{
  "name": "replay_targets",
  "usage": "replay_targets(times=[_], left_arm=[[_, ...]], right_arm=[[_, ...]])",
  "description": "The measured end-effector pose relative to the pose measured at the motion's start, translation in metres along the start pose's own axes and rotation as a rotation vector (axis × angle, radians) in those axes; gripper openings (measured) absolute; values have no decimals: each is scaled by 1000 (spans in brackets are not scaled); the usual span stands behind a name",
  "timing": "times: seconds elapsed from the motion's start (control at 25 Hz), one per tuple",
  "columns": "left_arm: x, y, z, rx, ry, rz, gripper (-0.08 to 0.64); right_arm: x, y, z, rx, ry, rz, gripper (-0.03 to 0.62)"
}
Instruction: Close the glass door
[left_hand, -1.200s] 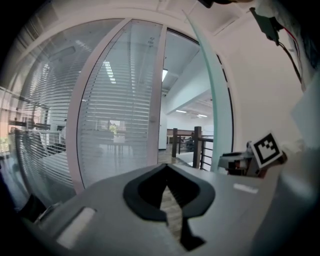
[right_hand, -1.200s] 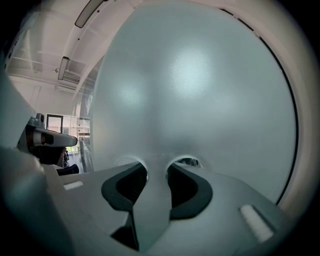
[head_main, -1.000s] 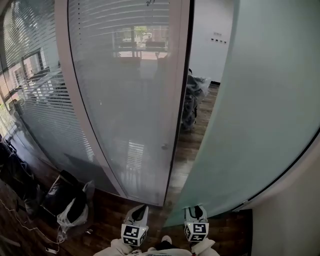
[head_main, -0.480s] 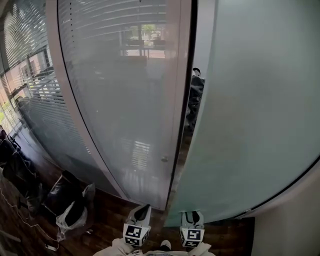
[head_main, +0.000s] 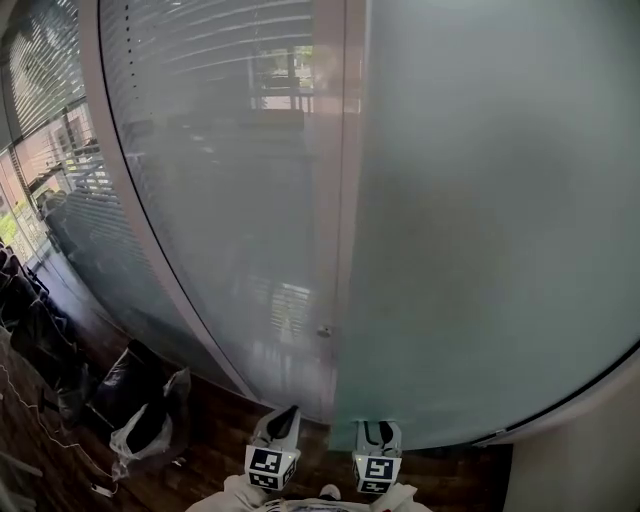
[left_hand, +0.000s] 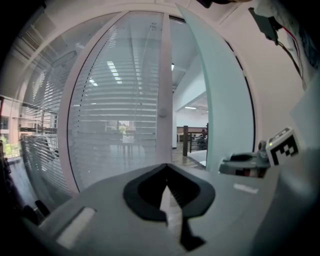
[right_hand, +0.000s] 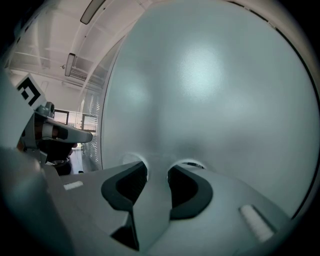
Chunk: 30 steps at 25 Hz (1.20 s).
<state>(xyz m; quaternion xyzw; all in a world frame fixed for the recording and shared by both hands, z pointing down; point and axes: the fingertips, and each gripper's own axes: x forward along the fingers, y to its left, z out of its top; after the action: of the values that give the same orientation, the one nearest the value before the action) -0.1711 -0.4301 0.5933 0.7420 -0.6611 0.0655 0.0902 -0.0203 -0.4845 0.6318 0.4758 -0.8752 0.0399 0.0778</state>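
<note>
Currently the frosted glass door (head_main: 480, 220) fills the right half of the head view, its free edge just beside the white frame post (head_main: 345, 180) of the fixed blind-backed panel (head_main: 220, 200), while the left gripper view shows a narrow opening between that edge and the post. On the right gripper (right_hand: 157, 167) the jaws stand apart with nothing clamped between them, tips set directly against the frosted pane low on the door. On the left gripper (left_hand: 166, 169) the jaws are closed tip to tip and empty, pointed toward the opening, above the dark wooden floor (head_main: 200, 440).
</note>
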Motion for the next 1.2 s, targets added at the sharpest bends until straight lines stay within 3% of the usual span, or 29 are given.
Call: replay_targets(times=[0.16,0.44,0.8,1.2], left_arm=[[5,3,1,-11,-12,22,3],[17,15,-6,-13,-1,-10,3],[60,33,-10,54,9,-137,3],[93,38,-8,64,16,-223,3]], right_arm=[[13,-2,4,4,-15,-1,133],[27,-10,6,20,11,-34,132],[42,-19,3,21,19,-102,132],[57,-33,4,30,22,-172,133]])
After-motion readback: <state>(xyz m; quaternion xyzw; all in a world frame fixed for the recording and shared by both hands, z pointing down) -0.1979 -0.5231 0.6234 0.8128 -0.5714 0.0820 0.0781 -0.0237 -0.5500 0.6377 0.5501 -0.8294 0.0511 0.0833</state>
